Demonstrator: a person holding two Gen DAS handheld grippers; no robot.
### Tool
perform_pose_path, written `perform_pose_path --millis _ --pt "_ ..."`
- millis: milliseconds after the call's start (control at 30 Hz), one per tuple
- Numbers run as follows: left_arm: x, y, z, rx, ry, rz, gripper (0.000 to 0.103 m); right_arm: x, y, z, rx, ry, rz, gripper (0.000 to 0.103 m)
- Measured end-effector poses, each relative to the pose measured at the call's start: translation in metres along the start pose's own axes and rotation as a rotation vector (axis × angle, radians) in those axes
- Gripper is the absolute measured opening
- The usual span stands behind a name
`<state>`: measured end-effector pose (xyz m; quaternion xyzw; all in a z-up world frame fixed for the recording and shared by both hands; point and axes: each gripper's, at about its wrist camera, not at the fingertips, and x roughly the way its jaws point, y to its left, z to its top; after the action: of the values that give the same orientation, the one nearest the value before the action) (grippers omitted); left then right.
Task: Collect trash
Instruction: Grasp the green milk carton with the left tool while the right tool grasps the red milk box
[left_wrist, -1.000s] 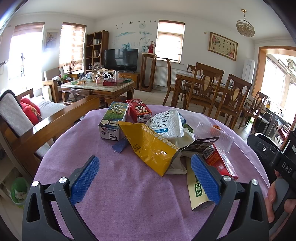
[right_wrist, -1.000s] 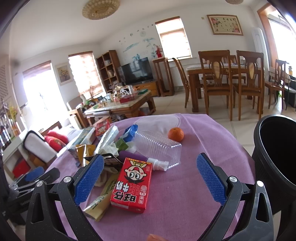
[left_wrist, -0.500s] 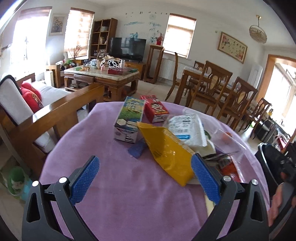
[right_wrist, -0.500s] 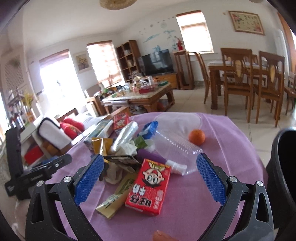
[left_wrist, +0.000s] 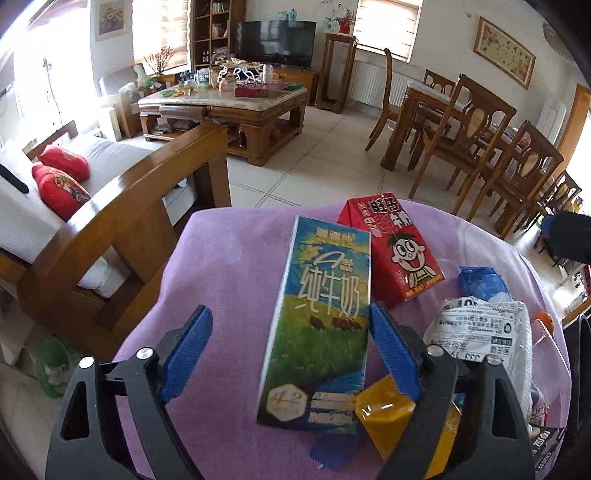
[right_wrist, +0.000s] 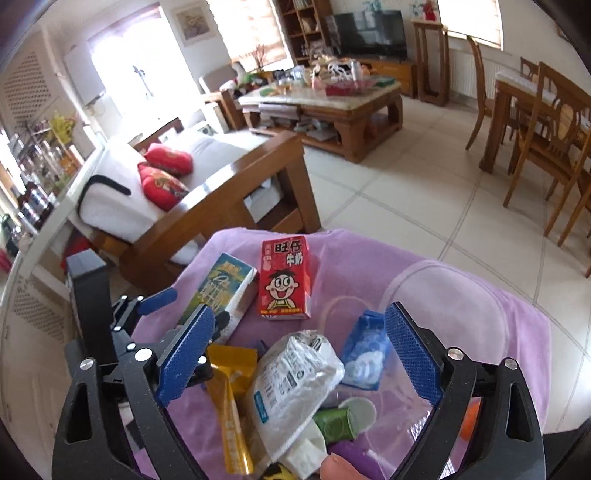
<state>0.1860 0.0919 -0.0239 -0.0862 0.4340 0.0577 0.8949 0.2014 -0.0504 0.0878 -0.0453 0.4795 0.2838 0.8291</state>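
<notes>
The left claw (left_wrist: 288, 354) straddles the tall milk carton (left_wrist: 321, 325). Its jaws have just been closing but are still apart: the right pad is at the carton's edge, the left pad is well clear, so nothing is clamped. The risk, as I judge it, is a lopsided squeeze. The right finger also sits on the yellow pouch (left_wrist: 384, 413), which overlaps the carton's near corner, so closing could pinch the pouch too or slide the carton sideways on the purple worktop (left_wrist: 229, 280).

The right claw (right_wrist: 299, 354) is also open and has just been narrowing. It hangs over the white crumpled bag (right_wrist: 295, 380), gripping nothing. That bag is slack and lies on the yellow pouch and a green can (right_wrist: 336, 421), so the pads may catch only a fold or drag neighbours along. The two claws are close together and could knock each other.

Farther on, the red milk box (left_wrist: 395, 251) touches the tall carton's far side and a blue wrapper (right_wrist: 365, 354) lies just right of the bag. A wooden sofa arm (left_wrist: 147, 206) stands beyond the worktop's far edge.
</notes>
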Motion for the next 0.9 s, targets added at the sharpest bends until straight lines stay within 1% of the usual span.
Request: perform_pose_path --millis 33,67,100,133,167,267,300,367,433,467,500,533,567,633,733,833,900 --pt "0.004 0.004 -0.003 -0.024 0.013 -0.021 0.072 0.013 0.002 0.006 0.003 0.025 -0.002 0.078" --pt "0.003 0.005 -0.005 -0.034 -0.014 -0.032 0.070 0.024 0.004 0.010 0.005 0.047 -0.002 0.073" --pt "0.000 0.005 -0.007 -0.027 -0.020 -0.024 0.066 0.037 0.011 0.015 0.007 0.065 -0.002 0.072" --pt "-0.002 0.004 -0.008 -0.023 -0.025 -0.018 0.060 0.048 0.011 0.017 0.009 0.076 -0.005 0.072" --pt "-0.004 0.006 -0.009 -0.030 -0.034 -0.032 0.053 0.057 0.007 0.019 0.014 0.087 -0.006 0.072" --pt "-0.012 0.013 -0.014 -0.077 -0.055 -0.080 0.051 0.082 0.015 0.026 0.020 0.110 0.005 0.072" --pt "-0.015 0.015 -0.015 -0.088 -0.070 -0.094 0.050 0.091 0.024 0.029 0.012 0.122 0.004 0.070" --pt "-0.024 0.016 -0.015 -0.104 -0.104 -0.095 0.049 0.102 0.019 0.024 0.001 0.137 -0.003 0.069" --pt "-0.029 0.016 -0.010 -0.111 -0.136 -0.083 0.049 0.114 0.030 0.025 -0.011 0.149 -0.009 0.069" --pt "-0.030 0.016 -0.010 -0.112 -0.142 -0.078 0.049 0.119 0.031 0.024 -0.020 0.156 -0.019 0.065" --pt "-0.030 0.015 -0.008 -0.114 -0.142 -0.081 0.049 0.122 0.028 0.019 -0.032 0.160 -0.037 0.057" --pt "-0.029 0.014 -0.008 -0.115 -0.137 -0.085 0.049 0.127 0.032 0.019 -0.049 0.167 -0.067 0.052" --pt "-0.028 0.012 -0.007 -0.113 -0.131 -0.085 0.049 0.128 0.034 0.019 -0.062 0.161 -0.081 0.053" --pt "-0.026 0.012 -0.004 -0.105 -0.128 -0.090 0.049 0.125 0.029 0.015 -0.064 0.153 -0.091 0.052" --pt "-0.027 0.014 -0.005 -0.094 -0.136 -0.098 0.048 0.105 0.023 0.013 -0.041 0.093 -0.078 0.051" --pt "-0.034 0.018 -0.004 -0.086 -0.179 -0.115 0.048 0.066 0.012 0.006 0.000 0.015 -0.027 0.051" --pt "-0.040 0.018 -0.003 -0.080 -0.222 -0.133 0.048 0.029 0.004 -0.005 0.037 -0.049 0.030 0.051"
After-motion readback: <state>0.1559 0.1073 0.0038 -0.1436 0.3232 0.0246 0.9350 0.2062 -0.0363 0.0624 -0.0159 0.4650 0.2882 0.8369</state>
